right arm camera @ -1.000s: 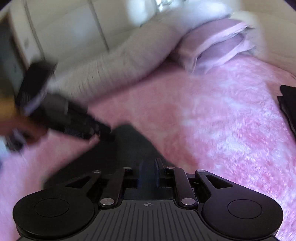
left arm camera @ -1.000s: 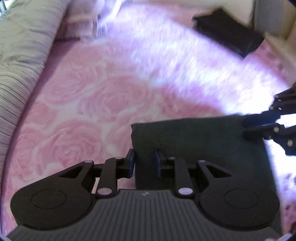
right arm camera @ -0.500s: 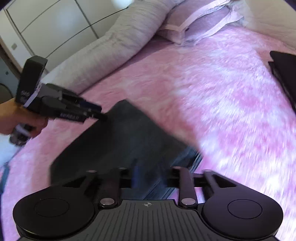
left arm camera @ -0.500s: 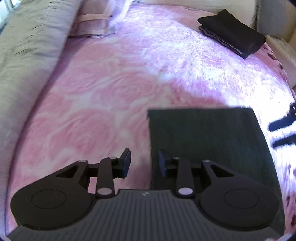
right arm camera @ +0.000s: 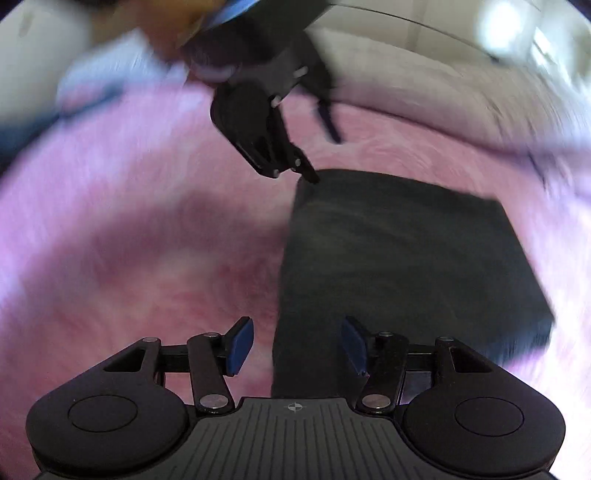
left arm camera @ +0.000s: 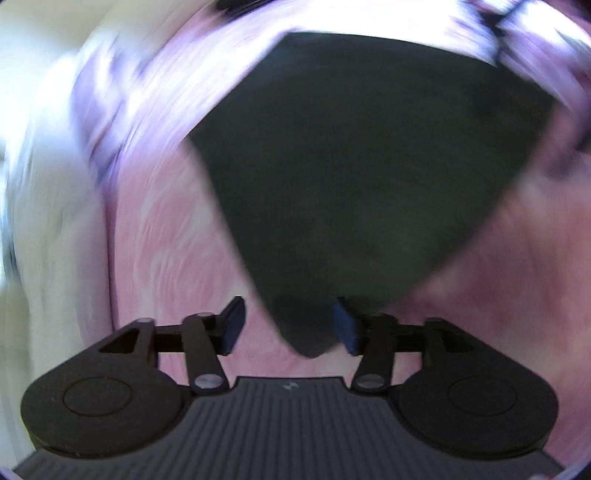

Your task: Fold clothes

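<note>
pink bed (right arm camera: 129, 258); folded dark garment (right arm camera: 399, 251) flat on it

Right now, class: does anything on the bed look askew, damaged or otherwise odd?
Nothing stands out. The dark folded garment lies flat on the pink bedspread with straight edges; both views are motion-blurred, so small creases cannot be judged.

A home bedroom: pink rose-patterned bedspread (right arm camera: 147, 258) beside pale wardrobe doors (right arm camera: 424, 14)
</note>
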A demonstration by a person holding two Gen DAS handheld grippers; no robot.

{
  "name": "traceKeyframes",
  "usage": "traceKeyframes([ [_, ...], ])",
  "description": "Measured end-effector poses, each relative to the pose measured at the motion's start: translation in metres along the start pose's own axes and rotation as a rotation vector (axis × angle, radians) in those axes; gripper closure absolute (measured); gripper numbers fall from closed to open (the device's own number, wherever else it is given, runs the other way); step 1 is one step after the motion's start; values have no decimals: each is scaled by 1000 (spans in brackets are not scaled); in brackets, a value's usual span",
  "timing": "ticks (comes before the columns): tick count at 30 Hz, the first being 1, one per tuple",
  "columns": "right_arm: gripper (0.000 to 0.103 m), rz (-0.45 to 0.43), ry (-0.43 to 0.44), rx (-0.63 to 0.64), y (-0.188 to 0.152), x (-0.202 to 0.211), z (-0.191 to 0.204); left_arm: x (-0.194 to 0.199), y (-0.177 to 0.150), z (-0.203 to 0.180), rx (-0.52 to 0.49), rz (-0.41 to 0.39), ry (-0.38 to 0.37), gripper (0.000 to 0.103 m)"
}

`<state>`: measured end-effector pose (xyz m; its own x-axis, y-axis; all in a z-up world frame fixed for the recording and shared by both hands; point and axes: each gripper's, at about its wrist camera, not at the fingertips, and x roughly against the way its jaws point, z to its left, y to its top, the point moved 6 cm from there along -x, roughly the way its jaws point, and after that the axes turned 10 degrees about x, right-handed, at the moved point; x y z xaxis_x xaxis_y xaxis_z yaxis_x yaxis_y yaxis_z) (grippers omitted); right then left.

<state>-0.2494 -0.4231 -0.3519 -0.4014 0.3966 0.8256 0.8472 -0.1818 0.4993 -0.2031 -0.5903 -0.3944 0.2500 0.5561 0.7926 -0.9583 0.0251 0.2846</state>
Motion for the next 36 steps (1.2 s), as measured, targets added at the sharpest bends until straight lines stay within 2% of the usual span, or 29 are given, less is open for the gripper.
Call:
traceKeyframes([
  [2,46,89,-63,95,1,-27,13,-7,-8,-20,-145,-31,37,39],
  [4,46,150,-136,185,3,-47,24,-6,-4,-26,-161,-31,43,39],
  [6,46,155,-219,245,6,-55,27,-3,3,-31,-158,-27,42,40],
  [8,47,155,-253,258,7,-61,27,-1,10,-35,-155,-24,40,43],
  [9,49,151,-261,260,6,-62,27,1,14,-37,-154,-23,40,51],
  [10,56,148,-266,265,5,-62,28,2,17,-40,-152,-21,39,60],
  [13,79,148,-260,282,-4,-42,13,6,28,-46,-148,-16,37,65],
  [16,81,149,-252,299,-13,-19,-4,11,38,-53,-143,-12,34,66],
  [19,80,198,-269,329,-49,8,-29,15,48,-59,-139,-7,32,66],
  [22,80,295,-305,324,-92,28,-52,36,96,-85,-38,-39,-57,65],
  [24,79,364,-321,296,-120,40,-66,41,114,-99,-10,-38,-90,65],
  [27,79,381,-307,38,-140,66,-83,42,119,-106,32,-14,-127,62],
  [28,77,357,-288,-107,-144,74,-89,45,115,-103,53,-9,-140,62],
  [29,75,318,-262,-279,-147,82,-96,49,109,-100,76,0,-156,62],
  [30,64,254,-231,-486,-153,89,-102,54,102,-96,100,10,-175,62],
  [31,49,174,-197,-712,-161,95,-109,62,93,-99,124,15,-188,62],
  [33,37,31,-143,-1090,-176,95,-116,70,85,-89,154,19,-181,61],
  [34,36,-30,-123,-1264,-184,91,-119,72,81,-83,167,21,-176,60],
  [36,36,-84,-105,-1387,-192,83,-128,66,80,-65,166,30,-140,59],
])
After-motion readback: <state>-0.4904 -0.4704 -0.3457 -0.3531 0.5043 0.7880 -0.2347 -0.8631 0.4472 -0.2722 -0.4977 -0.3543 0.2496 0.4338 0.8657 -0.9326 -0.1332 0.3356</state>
